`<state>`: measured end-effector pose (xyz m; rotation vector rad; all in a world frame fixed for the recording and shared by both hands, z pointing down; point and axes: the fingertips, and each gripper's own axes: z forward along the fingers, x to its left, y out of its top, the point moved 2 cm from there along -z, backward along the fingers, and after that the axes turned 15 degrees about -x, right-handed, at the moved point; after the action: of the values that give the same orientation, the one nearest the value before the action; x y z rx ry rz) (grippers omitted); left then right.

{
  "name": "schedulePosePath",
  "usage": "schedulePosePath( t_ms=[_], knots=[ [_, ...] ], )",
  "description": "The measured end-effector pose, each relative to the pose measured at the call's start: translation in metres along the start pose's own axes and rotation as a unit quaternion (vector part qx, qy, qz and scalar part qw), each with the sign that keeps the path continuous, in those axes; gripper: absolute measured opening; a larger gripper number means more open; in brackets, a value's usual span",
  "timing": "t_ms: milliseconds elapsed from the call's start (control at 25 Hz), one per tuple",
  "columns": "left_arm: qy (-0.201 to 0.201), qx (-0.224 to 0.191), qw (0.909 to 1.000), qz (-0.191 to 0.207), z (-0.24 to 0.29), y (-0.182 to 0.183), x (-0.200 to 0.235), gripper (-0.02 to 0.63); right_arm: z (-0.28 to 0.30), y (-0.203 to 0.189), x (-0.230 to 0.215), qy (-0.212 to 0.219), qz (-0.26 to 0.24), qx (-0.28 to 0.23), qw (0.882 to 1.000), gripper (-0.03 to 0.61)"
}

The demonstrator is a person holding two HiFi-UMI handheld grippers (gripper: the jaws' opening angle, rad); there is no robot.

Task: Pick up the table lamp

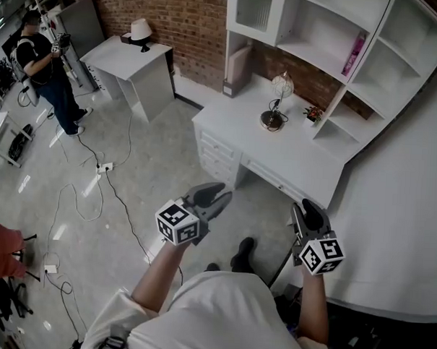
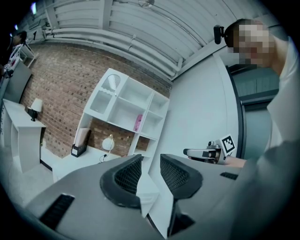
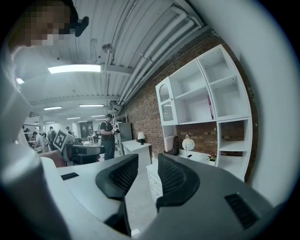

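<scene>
The table lamp [image 1: 278, 100], with a round pale globe shade on a thin stem and a round base, stands on the white desk [image 1: 228, 123] under the shelf unit. It shows small in the left gripper view [image 2: 108, 143] and in the right gripper view [image 3: 188, 144]. Both grippers are held out over the floor, well short of the desk. My left gripper [image 1: 217, 195] [image 2: 151, 164] is open with nothing between its jaws. My right gripper [image 1: 306, 209] [image 3: 147, 164] is also open and empty. The lamp's cord trails on the desk beside its base.
A pink bottle [image 1: 354, 54] stands in the shelves and a small red plant [image 1: 313, 113] is right of the lamp. A second white table [image 1: 133, 65] carries a white-shaded lamp [image 1: 141, 31]. A person [image 1: 46, 68] stands at far left. Cables [image 1: 95, 194] cross the floor; a curved white wall [image 1: 405, 214] rises on the right.
</scene>
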<state>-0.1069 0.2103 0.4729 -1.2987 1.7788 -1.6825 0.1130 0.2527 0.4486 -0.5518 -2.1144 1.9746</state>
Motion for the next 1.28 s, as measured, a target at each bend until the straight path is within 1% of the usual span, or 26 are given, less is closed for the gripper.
schedulePosePath(
  t_ms=[240,640,880,1080,1280],
  knots=[
    [0.006,0.005,1.0000,0.001,0.045,-0.007,0.021,0.143,0.034,-0.005,-0.043,0.008,0.010,0.005,1.000,0.146],
    [0.014,0.003,0.9999,0.001,0.145,-0.020,0.061,0.143,0.101,-0.016,-0.132,0.029,0.022,0.019,0.999,0.146],
    [0.021,0.012,0.9997,0.005,0.198,-0.033,0.075,0.143,0.129,-0.020,-0.182,0.044,0.030,0.025,0.998,0.146],
    [0.030,0.018,0.9993,0.011,0.230,-0.042,0.082,0.143,0.142,-0.026,-0.214,0.057,0.042,0.027,0.997,0.146],
    [0.040,0.026,0.9988,0.015,0.247,-0.048,0.088,0.143,0.155,-0.033,-0.236,0.067,0.053,0.029,0.996,0.146]
  ],
)
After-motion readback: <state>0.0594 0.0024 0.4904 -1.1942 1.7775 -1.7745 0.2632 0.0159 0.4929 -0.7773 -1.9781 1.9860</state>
